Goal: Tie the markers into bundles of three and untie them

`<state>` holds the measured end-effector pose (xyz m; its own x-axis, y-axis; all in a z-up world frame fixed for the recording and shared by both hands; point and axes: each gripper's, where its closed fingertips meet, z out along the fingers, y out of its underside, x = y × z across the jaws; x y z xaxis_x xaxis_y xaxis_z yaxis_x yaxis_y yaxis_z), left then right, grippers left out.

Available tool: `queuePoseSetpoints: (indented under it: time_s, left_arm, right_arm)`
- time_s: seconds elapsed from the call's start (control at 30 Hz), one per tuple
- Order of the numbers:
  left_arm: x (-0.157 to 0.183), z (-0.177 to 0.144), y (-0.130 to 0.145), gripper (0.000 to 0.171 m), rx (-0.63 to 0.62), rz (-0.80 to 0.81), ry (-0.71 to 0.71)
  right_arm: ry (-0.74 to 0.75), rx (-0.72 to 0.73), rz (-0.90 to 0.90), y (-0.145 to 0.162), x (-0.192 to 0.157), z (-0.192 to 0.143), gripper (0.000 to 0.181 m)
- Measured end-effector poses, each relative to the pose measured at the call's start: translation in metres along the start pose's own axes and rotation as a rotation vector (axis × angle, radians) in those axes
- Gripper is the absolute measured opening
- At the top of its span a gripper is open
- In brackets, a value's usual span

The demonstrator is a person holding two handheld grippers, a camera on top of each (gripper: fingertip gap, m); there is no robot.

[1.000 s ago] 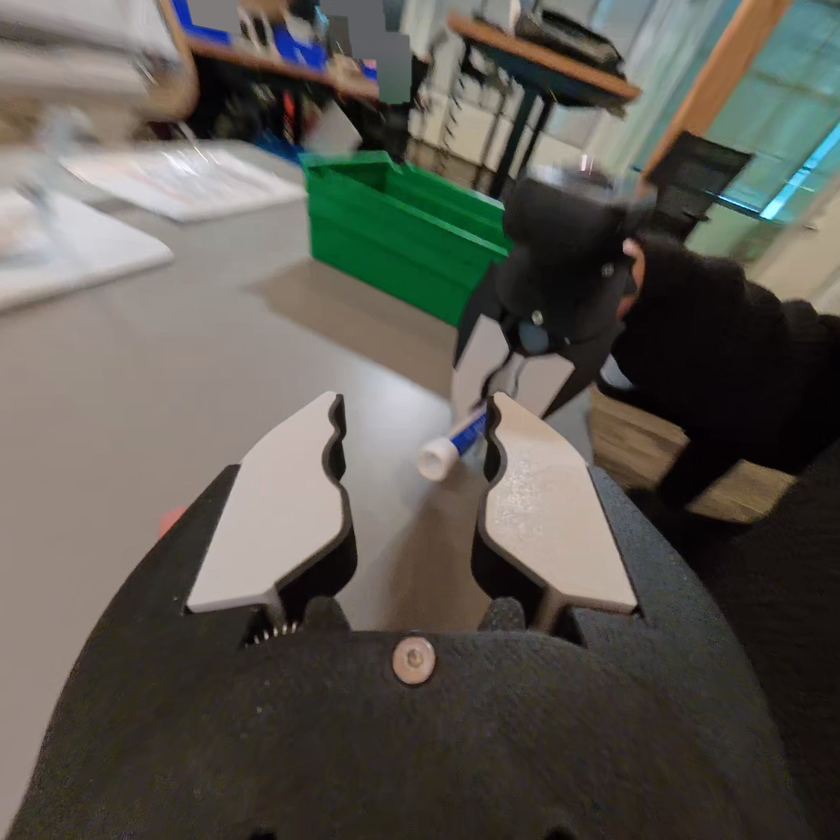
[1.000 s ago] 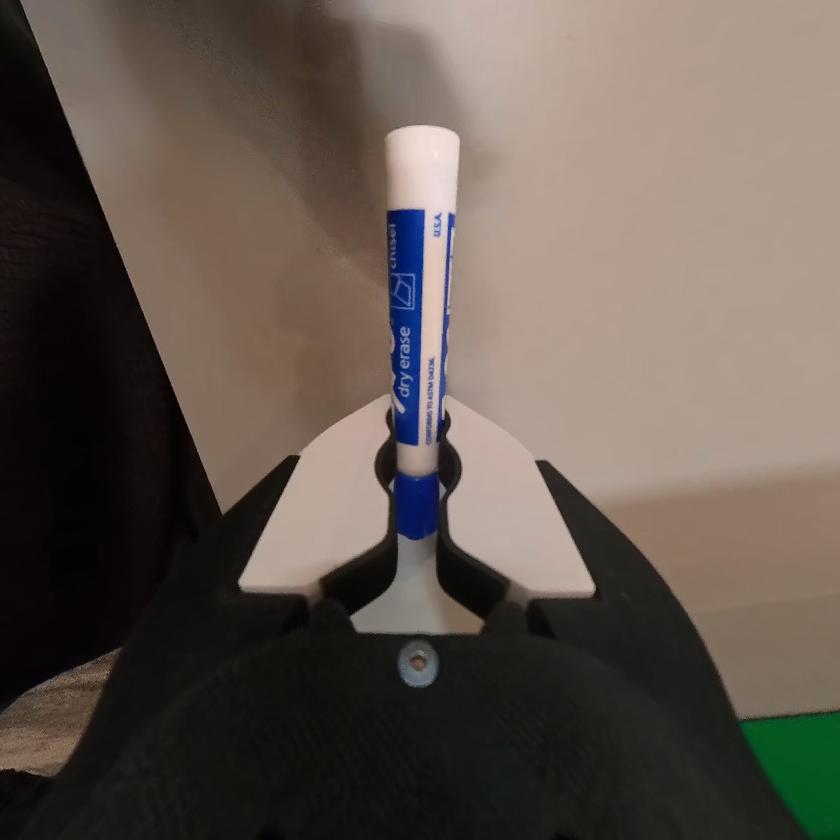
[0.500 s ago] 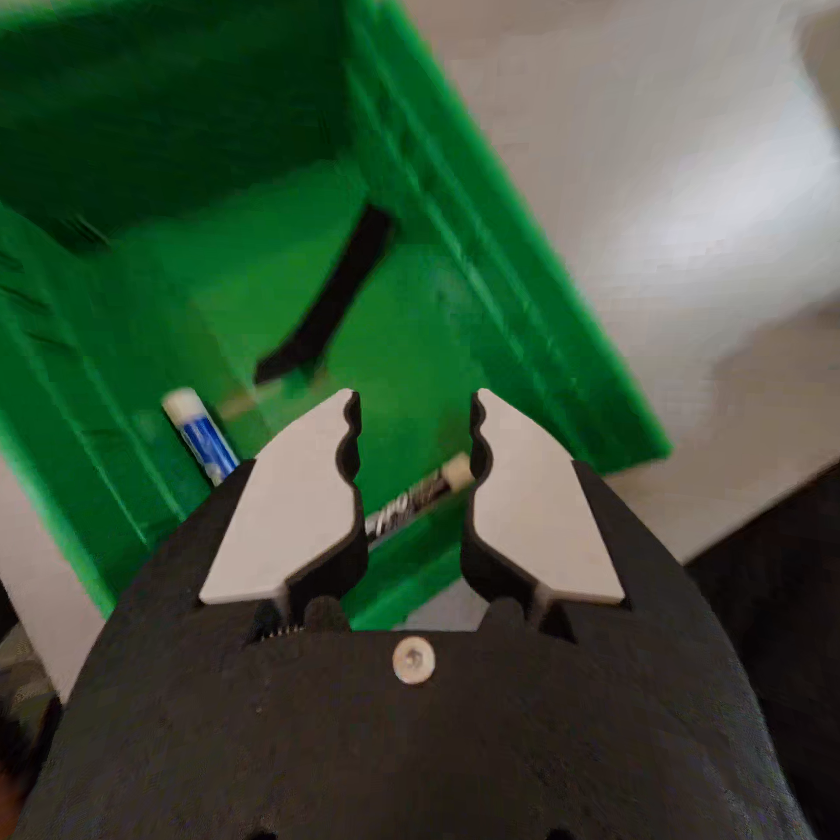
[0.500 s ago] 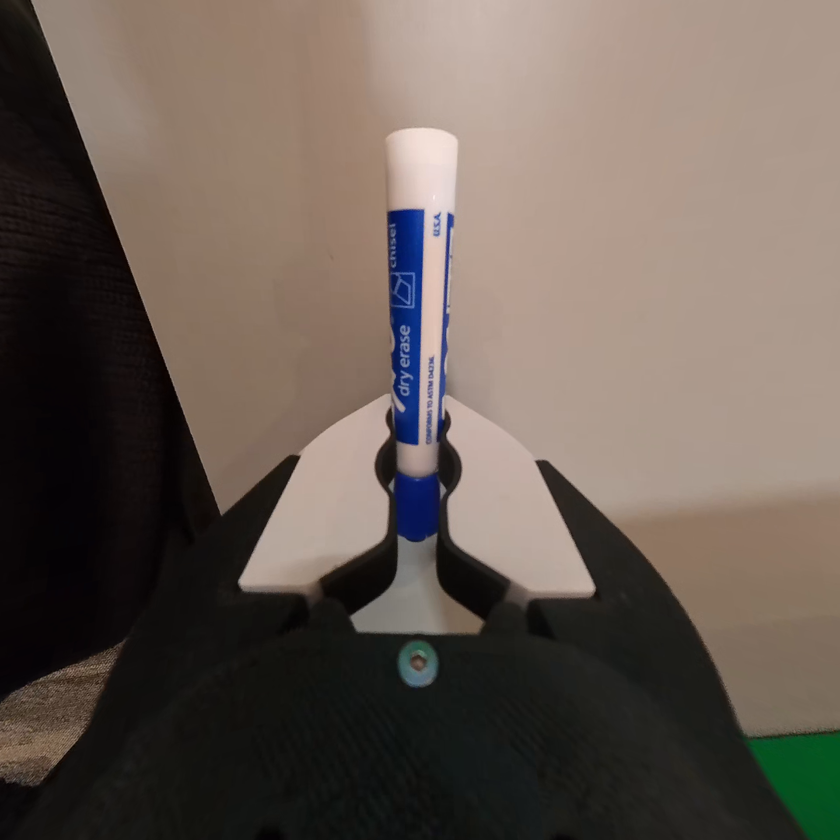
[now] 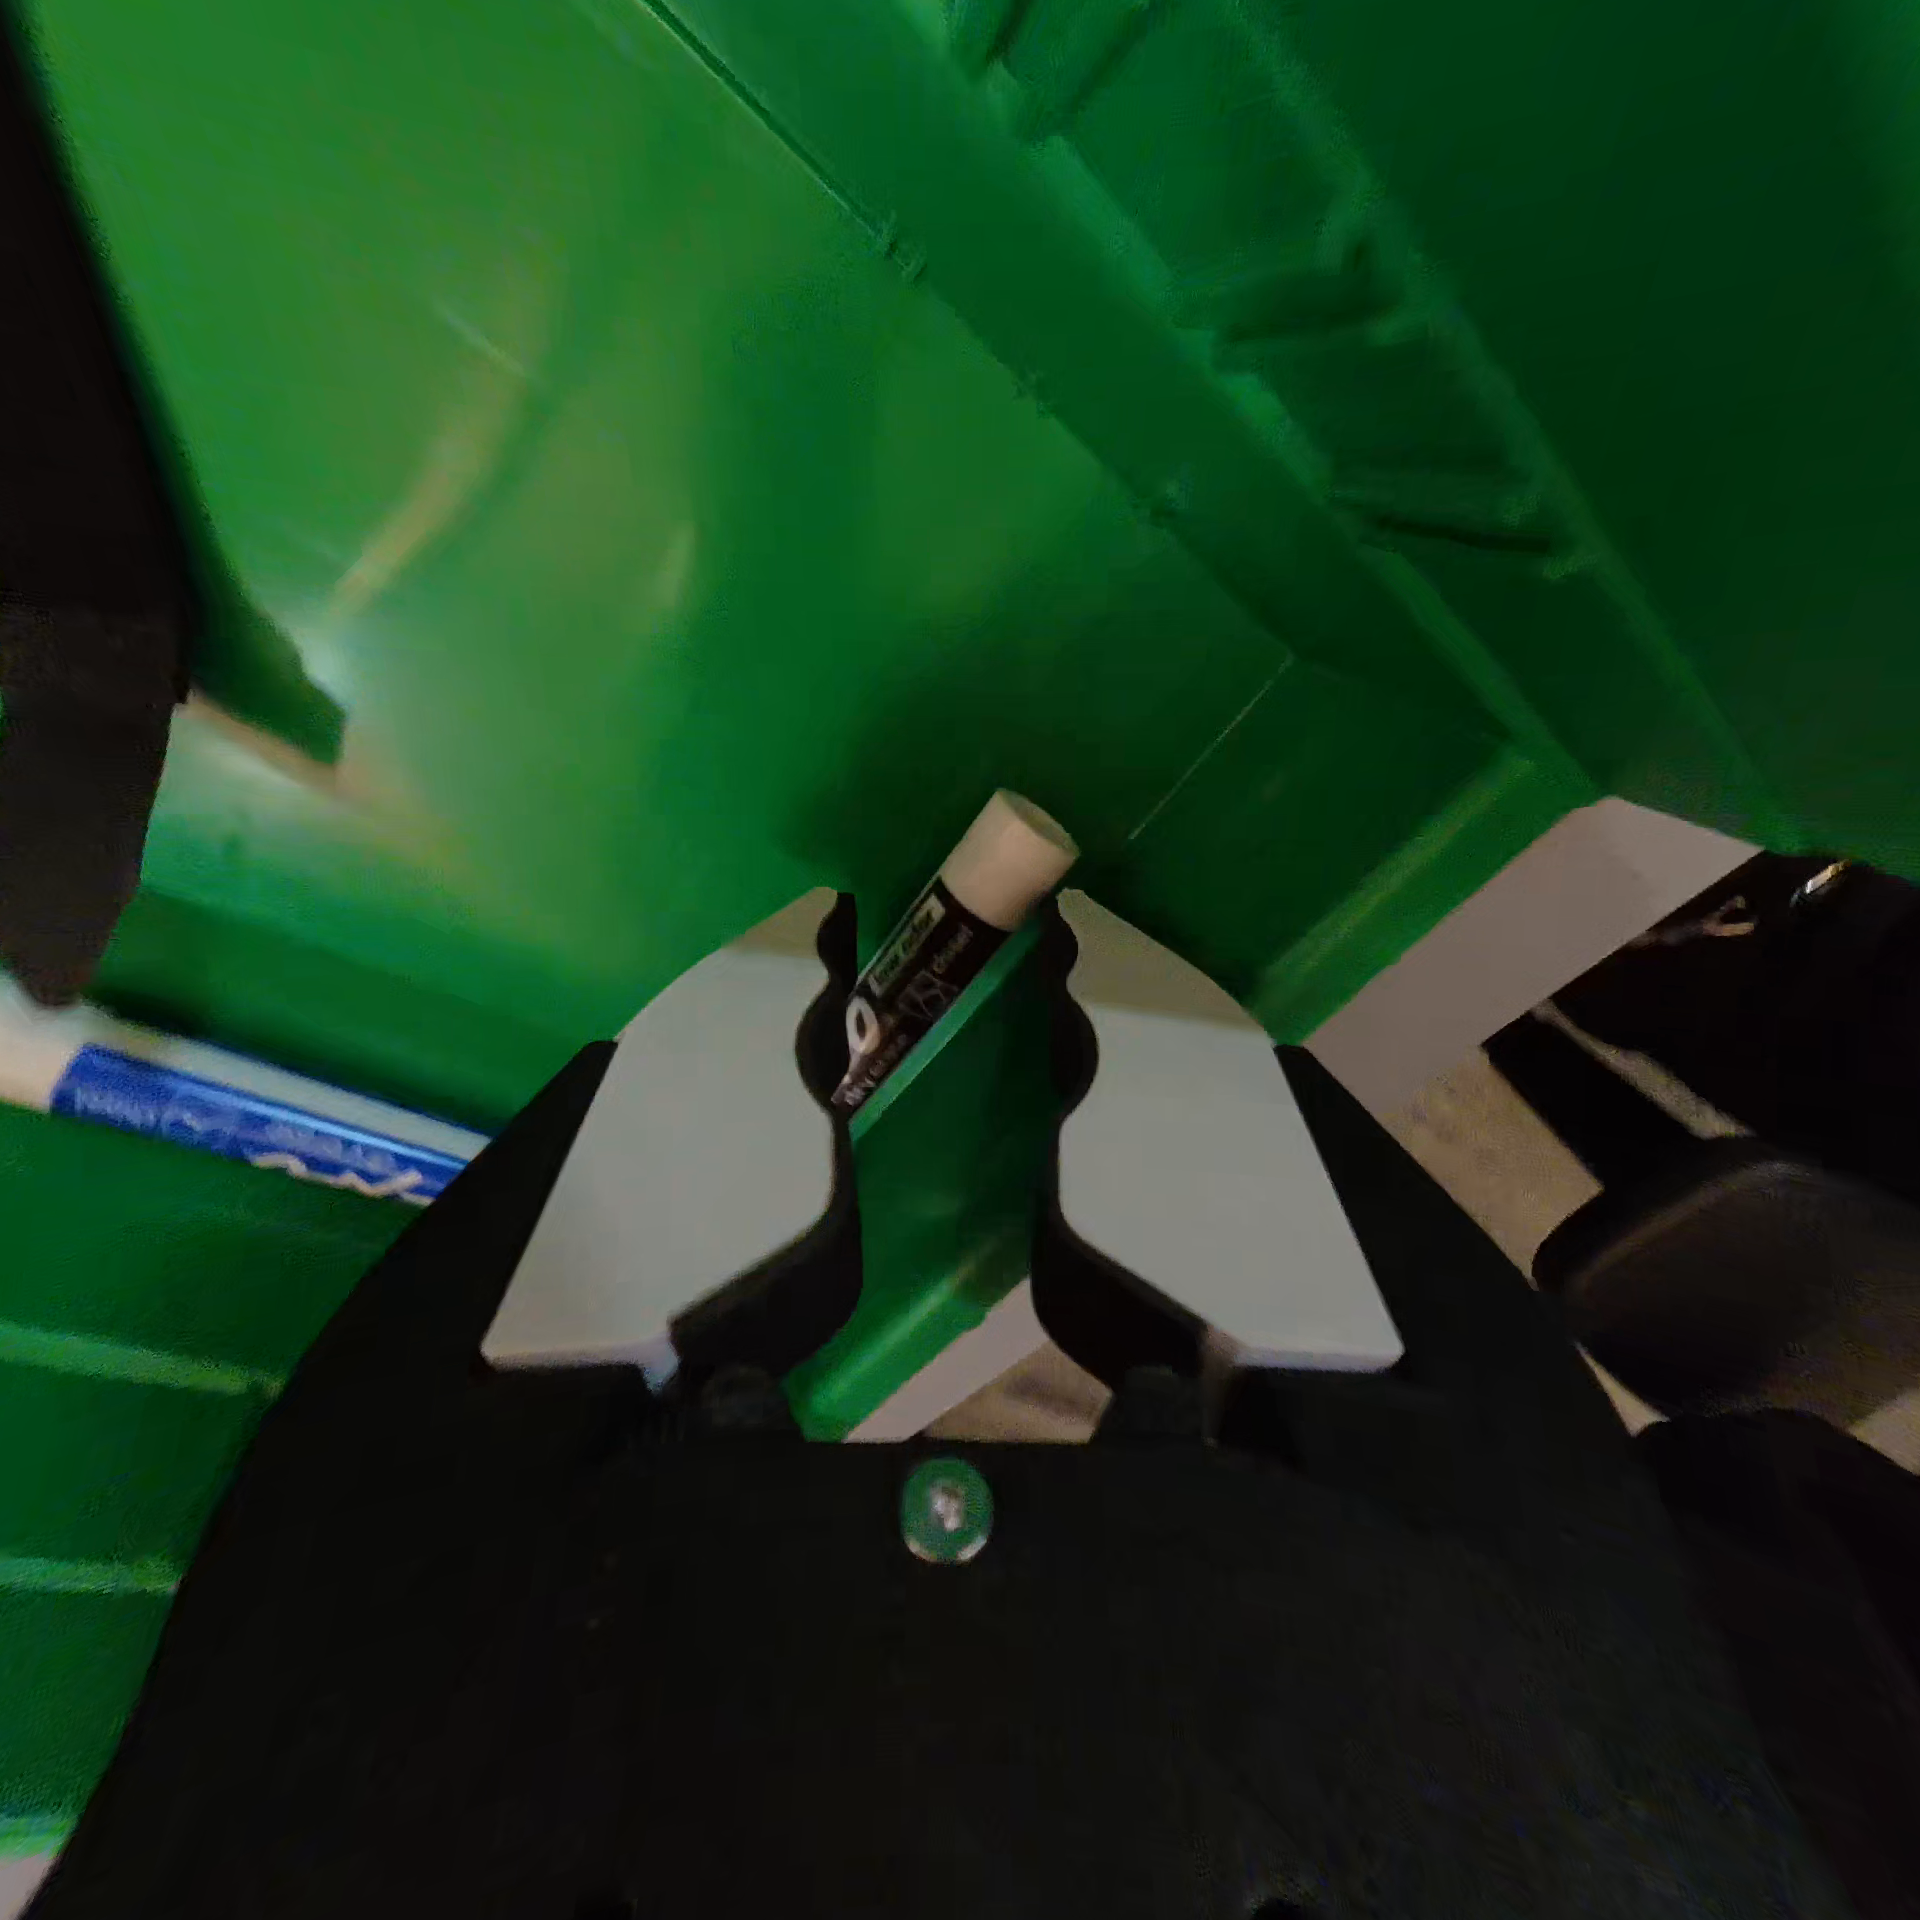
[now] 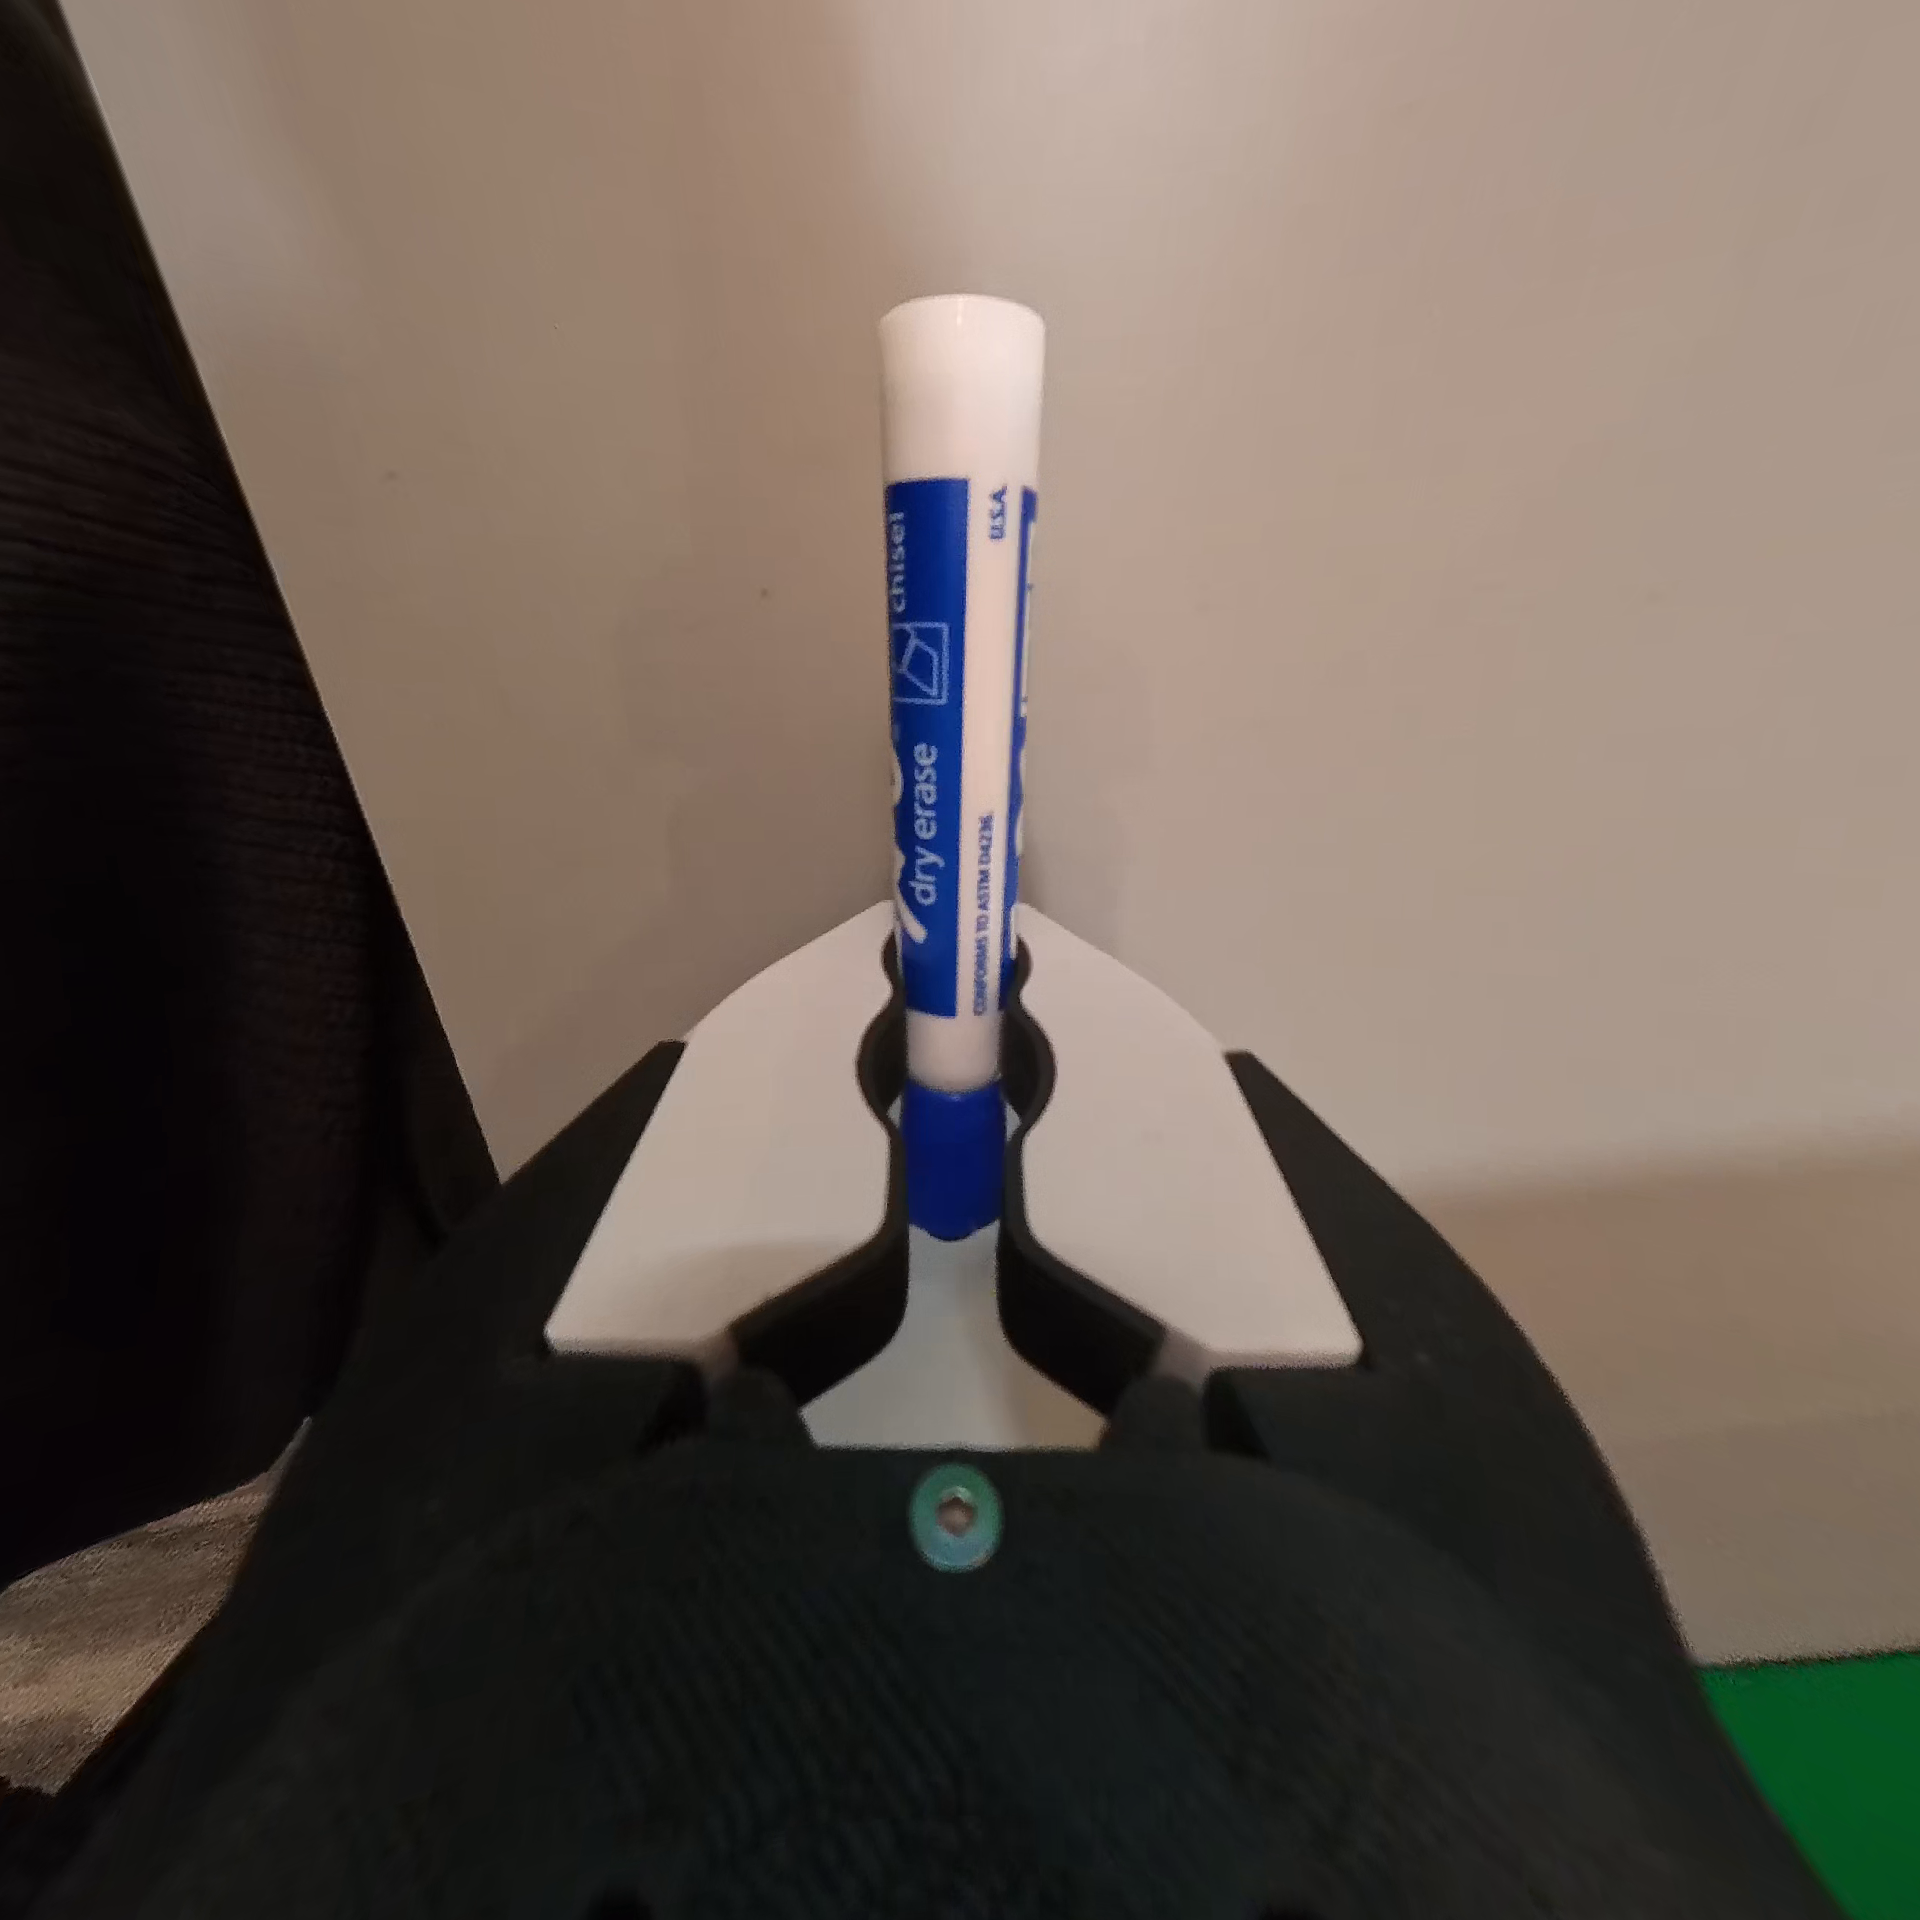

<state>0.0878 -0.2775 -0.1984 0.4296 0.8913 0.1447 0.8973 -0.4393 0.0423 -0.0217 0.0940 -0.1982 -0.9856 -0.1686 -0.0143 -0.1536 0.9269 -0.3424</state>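
1. Pale tabletop; green bin on it.
2. My left gripper is spread, poised around the black marker inside the bin.
3. My right gripper clamps a blue marker upright.
4. Another blue-labelled marker lies in the bin, left.
5. Risk: the black marker leans against the wall, so my fingers could knock it flat.

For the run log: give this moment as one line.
left gripper: open, at black marker in green bin | right gripper: shut on blue marker

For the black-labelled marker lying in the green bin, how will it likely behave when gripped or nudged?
The black-labelled marker is a straight, smooth cylinder, so it probably stays stiff yet may roll if nudged. It looks slim and plastic, likely light. Lying against the green bin wall between the open left hand-held gripper fingers, its glossy barrel might slip under an off-centre pinch.
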Motion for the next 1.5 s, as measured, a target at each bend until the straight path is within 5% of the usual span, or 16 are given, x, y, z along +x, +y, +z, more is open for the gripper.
queuePoseSetpoints:
  time_s: [0.1,0.2,0.27,0.43,0.57,0.67,0.8,1.0,1.5]
  left_arm:
    - [-0.006,0.007,-0.002,0.024,-0.109,0.124,0.019]
    - [-0.027,0.0,-0.024,0.022,0.022,0.216,-0.151]
    - [-0.046,-0.022,-0.048,0.021,0.237,0.141,-0.313]
    - [-0.035,-0.133,-0.081,0.02,0.995,-0.183,-0.303]
    - [0.044,-0.245,-0.084,0.019,1.65,-0.173,-0.003]
    - [0.096,-0.273,-0.091,0.019,1.877,-0.147,0.219]
    - [0.146,-0.24,-0.13,0.019,1.906,-0.196,0.552]
    - [0.184,-0.163,-0.182,0.019,1.67,-0.348,0.919]
    - [0.209,-0.111,-0.199,0.019,1.531,-0.246,0.823]
  right_arm:
    - [0.004,0.028,-0.011,-0.007,-0.002,-0.006,0.014]
    - [0.005,0.039,-0.007,-0.007,-0.002,-0.008,0.014]
    - [0.01,0.035,0.003,-0.005,0.0,-0.007,0.014]
    - [0.008,0.061,0.013,-0.008,0.002,-0.003,0.014]
    - [0.01,0.089,0.027,-0.014,0.005,-0.003,0.014]
    - [0.013,0.115,0.04,-0.019,0.006,-0.003,0.014]
    - [0.023,0.15,0.048,-0.028,0.003,-0.003,0.014]
    - [-0.004,0.223,0.085,-0.046,-0.006,0.004,0.014]
    - [-0.098,0.311,0.132,-0.072,-0.026,0.005,0.014]
